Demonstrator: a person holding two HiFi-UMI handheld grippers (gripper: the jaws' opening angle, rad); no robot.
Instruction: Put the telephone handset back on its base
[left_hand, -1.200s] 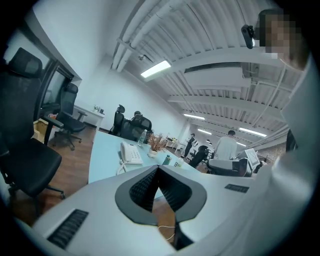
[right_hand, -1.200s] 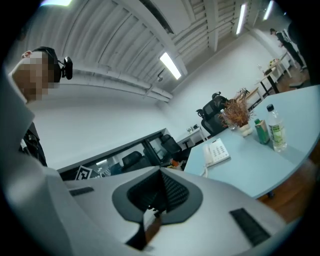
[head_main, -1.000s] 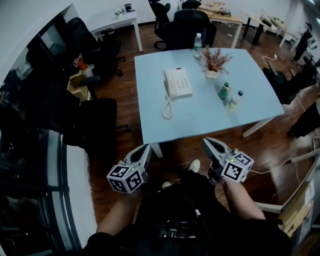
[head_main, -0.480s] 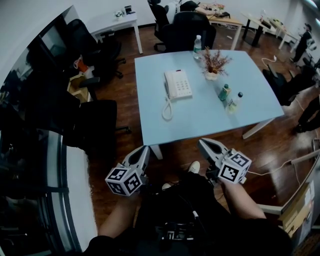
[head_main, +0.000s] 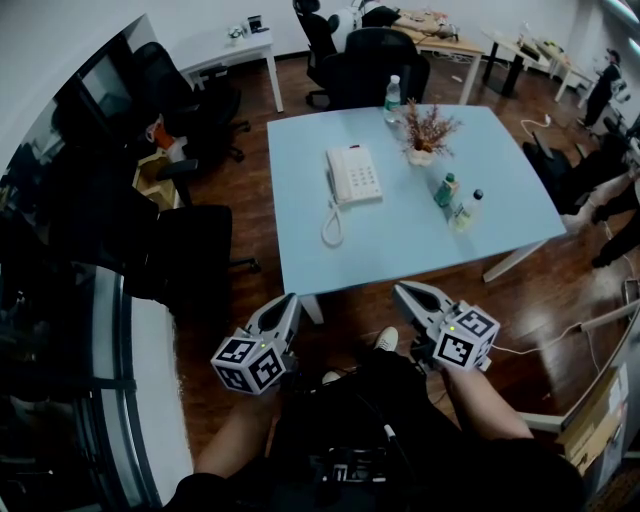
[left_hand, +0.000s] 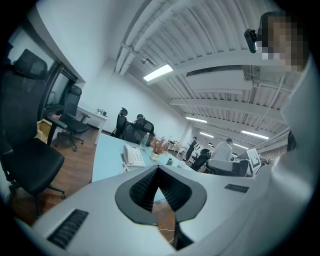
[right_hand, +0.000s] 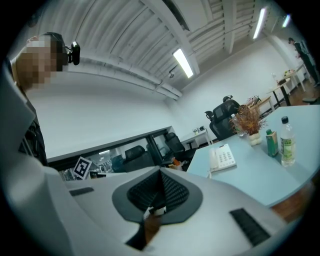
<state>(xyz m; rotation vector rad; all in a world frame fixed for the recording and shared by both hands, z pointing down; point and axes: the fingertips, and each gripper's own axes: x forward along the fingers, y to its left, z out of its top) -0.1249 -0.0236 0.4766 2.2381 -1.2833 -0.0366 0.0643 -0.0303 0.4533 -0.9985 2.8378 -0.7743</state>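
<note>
A white telephone (head_main: 353, 175) lies on the light blue table (head_main: 500, 180), with its handset (head_main: 331, 176) resting along the base's left side and the coiled cord (head_main: 330, 222) trailing toward the table's near edge. The phone also shows far off in the left gripper view (left_hand: 132, 156) and the right gripper view (right_hand: 221, 158). Both grippers are held low near the person's body, short of the table. My left gripper (head_main: 287, 299) has its jaws together and empty, seen too in its own view (left_hand: 157, 168). My right gripper (head_main: 403, 290) is likewise shut with nothing in it (right_hand: 160, 173).
A potted dried plant (head_main: 424, 130), two small bottles (head_main: 446, 190) (head_main: 465, 208) and a water bottle (head_main: 394, 95) stand on the table right of the phone. Black office chairs (head_main: 190, 250) stand left of the table. A cable (head_main: 530, 335) runs across the wooden floor.
Both grippers have drifted slightly up and left in the head view. The phone and the handset lie as before.
</note>
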